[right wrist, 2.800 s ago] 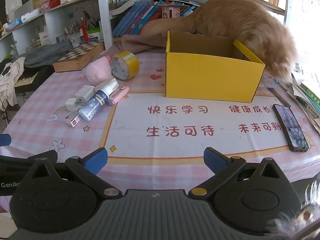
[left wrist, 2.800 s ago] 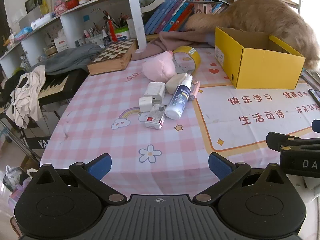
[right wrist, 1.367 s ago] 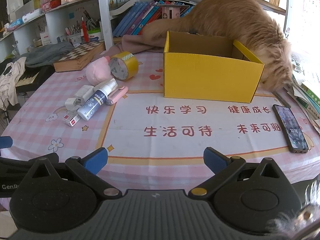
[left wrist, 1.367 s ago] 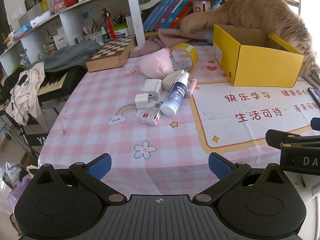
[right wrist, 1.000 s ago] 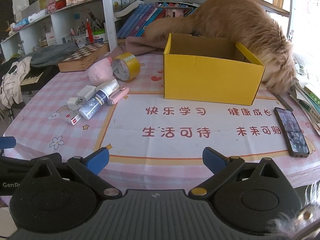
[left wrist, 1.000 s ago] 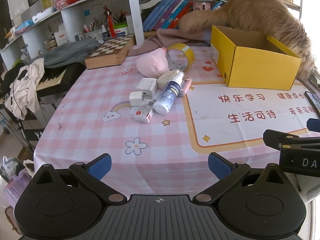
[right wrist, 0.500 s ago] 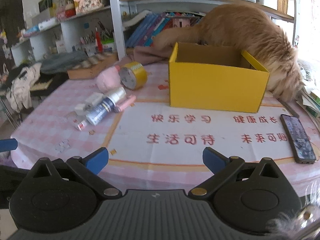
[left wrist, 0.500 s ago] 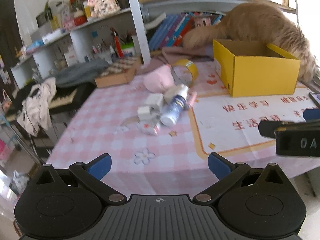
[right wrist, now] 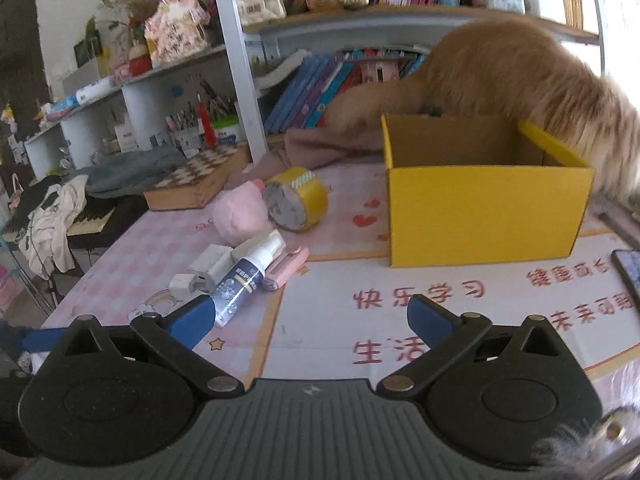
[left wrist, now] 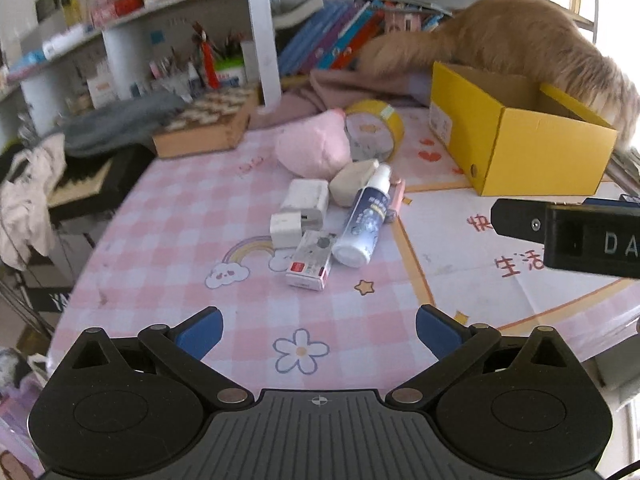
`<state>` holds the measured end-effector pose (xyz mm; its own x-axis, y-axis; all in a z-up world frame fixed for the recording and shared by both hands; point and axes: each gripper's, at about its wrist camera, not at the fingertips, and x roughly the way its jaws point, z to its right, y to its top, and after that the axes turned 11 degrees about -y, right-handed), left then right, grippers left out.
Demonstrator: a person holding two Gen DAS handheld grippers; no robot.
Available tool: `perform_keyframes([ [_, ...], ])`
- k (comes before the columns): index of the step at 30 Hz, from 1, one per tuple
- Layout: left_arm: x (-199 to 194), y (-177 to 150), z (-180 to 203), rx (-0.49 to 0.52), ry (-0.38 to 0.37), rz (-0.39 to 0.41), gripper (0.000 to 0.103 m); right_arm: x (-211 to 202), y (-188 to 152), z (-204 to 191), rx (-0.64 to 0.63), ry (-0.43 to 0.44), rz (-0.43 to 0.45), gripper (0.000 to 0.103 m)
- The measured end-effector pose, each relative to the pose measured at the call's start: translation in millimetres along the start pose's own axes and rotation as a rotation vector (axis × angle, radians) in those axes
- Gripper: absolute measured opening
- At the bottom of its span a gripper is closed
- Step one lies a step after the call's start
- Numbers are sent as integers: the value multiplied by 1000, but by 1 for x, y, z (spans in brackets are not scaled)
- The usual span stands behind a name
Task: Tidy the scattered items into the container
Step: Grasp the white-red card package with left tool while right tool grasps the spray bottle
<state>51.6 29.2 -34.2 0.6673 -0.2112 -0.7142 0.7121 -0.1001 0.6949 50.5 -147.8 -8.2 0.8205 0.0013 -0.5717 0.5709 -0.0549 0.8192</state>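
In the left wrist view, the left gripper (left wrist: 319, 330) is held wide open and empty; the scattered items, among them the spray bottle (left wrist: 363, 222), lie clustered at 12 o'clock.

In the right wrist view, the right gripper (right wrist: 308, 318) is likewise spread, the yellow box (right wrist: 486, 208) at 1 o'clock. A furry animal (right wrist: 516, 72) leaning over its rim could be bumped during a drop.

A furry animal (right wrist: 520, 76), blurred, is hiding the yellow box's (right wrist: 484, 212) far rim; the phone (right wrist: 628, 272) is possibly running off the right edge.
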Motion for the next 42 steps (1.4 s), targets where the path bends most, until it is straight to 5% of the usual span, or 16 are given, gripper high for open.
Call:
perform_keyframes([
  [8, 26, 13, -28, -18, -50, -21, 97, 36, 13, -23, -1, 22, -127, 94],
  [13, 43, 20, -41, -19, -91, -56, 70, 55, 19, -37, -1, 42, -168, 84],
  [22, 66, 31, -46, 42, -141, -88, 50, 94, 33, -57, 52, 111, -270, 60],
  [31, 87, 40, -51, 48, -174, -122, 36, 133, 45, -66, 166, 126, -372, 49],
  [42, 96, 46, -45, 115, -175, -137, 31, 162, 42, -68, 205, 100, -444, 43],
])
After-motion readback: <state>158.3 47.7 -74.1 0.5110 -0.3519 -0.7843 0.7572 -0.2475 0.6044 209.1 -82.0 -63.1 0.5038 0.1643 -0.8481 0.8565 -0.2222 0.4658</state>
